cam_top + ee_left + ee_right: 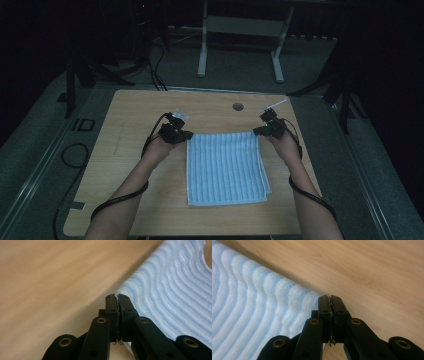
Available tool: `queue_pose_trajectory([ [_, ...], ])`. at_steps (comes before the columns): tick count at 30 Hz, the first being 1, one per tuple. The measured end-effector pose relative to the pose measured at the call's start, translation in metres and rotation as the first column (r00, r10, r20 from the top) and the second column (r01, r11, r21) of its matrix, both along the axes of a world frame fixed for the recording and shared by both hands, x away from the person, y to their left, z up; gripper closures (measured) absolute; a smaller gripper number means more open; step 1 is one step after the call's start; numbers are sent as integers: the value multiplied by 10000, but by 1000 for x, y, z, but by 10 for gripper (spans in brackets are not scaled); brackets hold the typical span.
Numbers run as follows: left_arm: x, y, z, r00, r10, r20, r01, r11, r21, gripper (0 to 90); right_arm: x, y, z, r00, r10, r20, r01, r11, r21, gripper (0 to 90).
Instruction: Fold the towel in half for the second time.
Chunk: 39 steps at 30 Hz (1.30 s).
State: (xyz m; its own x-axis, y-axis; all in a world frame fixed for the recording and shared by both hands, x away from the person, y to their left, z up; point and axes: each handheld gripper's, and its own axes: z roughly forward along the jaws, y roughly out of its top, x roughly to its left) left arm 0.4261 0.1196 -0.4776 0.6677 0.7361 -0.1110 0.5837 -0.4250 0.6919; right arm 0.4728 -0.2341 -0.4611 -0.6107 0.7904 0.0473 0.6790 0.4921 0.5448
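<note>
Both tongs clamped shut on the far corners of the blue striped towel: left tongs, right tongs. Towel lies flat mid-tabletop, far edge pinched. Next, I'd judge: lift evenly, fold toward near edge.

Dim room, grey floor, white-legged desk frame beyond wooden table

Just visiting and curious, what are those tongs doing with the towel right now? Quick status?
Left tongs and right tongs shut on the blue towel's two far corners. Far edge lifted off the wooden table. Nothing in the way.
</note>
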Motion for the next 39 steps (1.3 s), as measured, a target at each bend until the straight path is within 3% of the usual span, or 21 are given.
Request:
queue_pose_trajectory([
  [3, -2, 3, 7, 9998, -47, 203, 48, 10000, -50, 873, -4, -1, 9, 9998, 100, 185, -100, 9999, 45, 877],
  [4, -5, 4, 16, 9990, -186, 400, 191, 9997, -126, 872, -14, -2, 23, 9978, 300, 594, -309, 9994, 148, 877],
  [6, -7, 4, 20, 9983, -184, 544, 187, 9998, -54, 872, -22, -4, 31, 9955, 375, 875, -404, 9987, 318, 876],
  [8, -14, 6, 28, 9970, -327, 699, 348, 9990, -286, 872, -28, -5, 35, 9939, 431, 1017, -469, 9983, 353, 876],
  [12, -38, 10, 40, 9914, -724, 1095, 800, 9946, -668, 871, -53, -13, 46, 9865, 615, 1518, -735, 9945, 748, 876],
  [14, -49, 12, 41, 9892, -830, 1206, 928, 9927, -775, 871, -66, -18, 48, 9837, 742, 1635, -908, 9912, 965, 876],
  [15, -57, 13, 40, 9885, -938, 1189, 1042, 9910, -846, 871, -80, -20, 49, 9809, 849, 1750, -1043, 9890, 1046, 876],
  [16, -62, 13, 40, 9877, -955, 1239, 1062, 9909, -831, 871, -80, -20, 49, 9809, 849, 1750, -1043, 9890, 1046, 876],
  [17, -71, 13, 39, 9861, -1043, 1290, 1152, 9901, -803, 871, -95, -23, 48, 9767, 1072, 1860, -1288, 9857, 1082, 876],
  [18, -76, 14, 38, 9849, -1173, 1271, 1289, 9878, -871, 871, -95, -23, 48, 9767, 1072, 1860, -1288, 9857, 1082, 876],
  [19, -85, 14, 37, 9839, -1240, 1283, 1368, 9859, -964, 870, -109, -27, 47, 9745, 1205, 1895, -1423, 9841, 1059, 876],
  [21, -90, 14, 35, 9835, -1266, 1292, 1386, 9864, -884, 870, -109, -27, 47, 9745, 1205, 1895, -1423, 9841, 1059, 876],
  [22, -106, 11, 30, 9785, -1654, 1233, 1751, 9819, -723, 870, -114, -29, 46, 9743, 1231, 1885, -1460, 9829, 1125, 876],
  [23, -118, 9, 23, 9748, -1931, 1117, 1996, 9786, -502, 870, -134, -32, 38, 9747, 1456, 1694, -1637, 9816, 981, 876],
  [25, -124, 8, 19, 9735, -2033, 1045, 2093, 9765, -507, 869, -146, -32, 29, 9748, 1614, 1543, -1753, 9812, 811, 876],
  [28, -142, 4, 1, 9719, -2274, 606, 2297, 9727, -339, 868, -159, -34, 10, 9781, 1754, 1116, -1842, 9802, 732, 876],
  [29, -142, 4, 1, 9719, -2274, 606, 2297, 9727, -339, 869, -159, -34, 10, 9781, 1754, 1116, -1842, 9802, 732, 876],
  [31, -151, 2, -14, 9696, -2437, 241, 2445, 9688, -415, 868, -169, -37, -7, 9807, 1853, 627, -1902, 9782, 839, 876],
  [32, -151, 2, -14, 9696, -2437, 241, 2445, 9688, -415, 867, -172, -38, -13, 9805, 1905, 490, -1942, 9773, 844, 875],
  [35, -159, -2, -34, 9642, -2632, -316, 2623, 9645, -311, 866, -180, -42, -24, 9823, 1867, 161, -1873, 9768, 1034, 875],
  [39, -164, -3, -42, 9588, -2762, -659, 2748, 9610, -299, 834, -187, -43, -34, 9825, 1859, -129, -1833, 9768, 1111, 863],
])
